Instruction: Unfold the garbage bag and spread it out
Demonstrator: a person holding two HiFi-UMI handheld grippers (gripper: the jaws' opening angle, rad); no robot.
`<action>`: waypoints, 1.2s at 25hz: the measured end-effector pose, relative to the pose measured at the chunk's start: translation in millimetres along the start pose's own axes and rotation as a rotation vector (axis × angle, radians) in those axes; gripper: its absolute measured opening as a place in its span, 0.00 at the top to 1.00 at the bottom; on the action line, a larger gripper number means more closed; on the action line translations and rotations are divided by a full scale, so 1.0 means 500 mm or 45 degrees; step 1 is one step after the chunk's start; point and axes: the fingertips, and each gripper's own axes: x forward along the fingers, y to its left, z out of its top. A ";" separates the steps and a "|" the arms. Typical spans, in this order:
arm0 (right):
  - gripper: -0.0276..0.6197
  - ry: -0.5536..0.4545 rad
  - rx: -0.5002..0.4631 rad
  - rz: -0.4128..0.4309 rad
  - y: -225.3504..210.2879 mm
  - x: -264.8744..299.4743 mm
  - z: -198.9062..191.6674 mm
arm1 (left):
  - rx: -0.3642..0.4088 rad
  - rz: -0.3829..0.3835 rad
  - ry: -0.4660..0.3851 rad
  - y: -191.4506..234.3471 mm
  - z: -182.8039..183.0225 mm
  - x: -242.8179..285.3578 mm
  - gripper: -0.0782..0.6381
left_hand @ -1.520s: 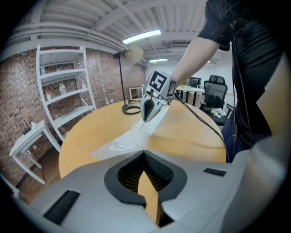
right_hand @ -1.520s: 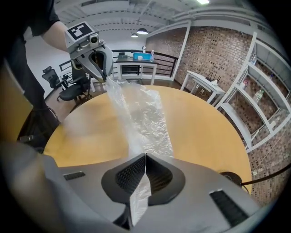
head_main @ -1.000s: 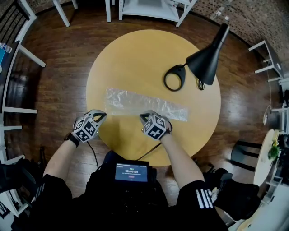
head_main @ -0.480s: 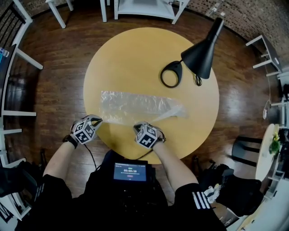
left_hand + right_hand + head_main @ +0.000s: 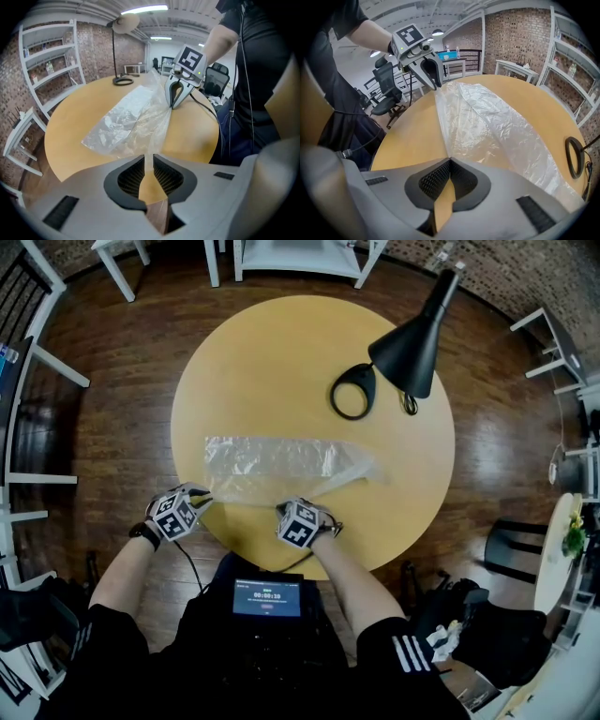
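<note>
The clear garbage bag (image 5: 272, 460) lies crumpled across the near half of the round yellow table (image 5: 281, 352), its near edge drawn up toward me. My left gripper (image 5: 202, 494) points steeply down at the bag's near left corner. Its jaws have just been opening, and they stand a narrow slit apart with a strip of film (image 5: 149, 157) still between them. My right gripper (image 5: 280, 510) is shut on the bag's near edge (image 5: 449, 157), tips together. Between the two grippers the bag (image 5: 487, 126) is stretched.
A black desk lamp (image 5: 408, 343) with a ring base (image 5: 352, 395) stands on the table's far right. White shelving (image 5: 300, 259) and white furniture legs (image 5: 56, 381) ring the table on the wooden floor. A small screen (image 5: 266, 597) sits at my chest.
Both grippers have moved toward the table's near edge and lower, drawing the bag's near edge with them. The bag's right end has pulled in and wrinkled.
</note>
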 end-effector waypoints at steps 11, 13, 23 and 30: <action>0.82 -0.132 0.075 0.003 -0.001 -0.018 0.021 | -0.138 0.092 -0.188 0.070 0.079 -0.117 0.62; 0.82 -0.208 0.110 -0.020 -0.010 -0.041 0.036 | -0.182 0.160 -0.271 0.103 0.113 -0.125 0.62; 0.82 -0.374 0.198 -0.151 -0.100 -0.171 0.044 | 0.092 0.117 -0.198 0.083 0.352 0.044 0.62; 0.82 -0.376 0.206 -0.106 -0.086 -0.156 0.035 | 0.200 0.047 -0.101 0.090 0.490 0.172 0.62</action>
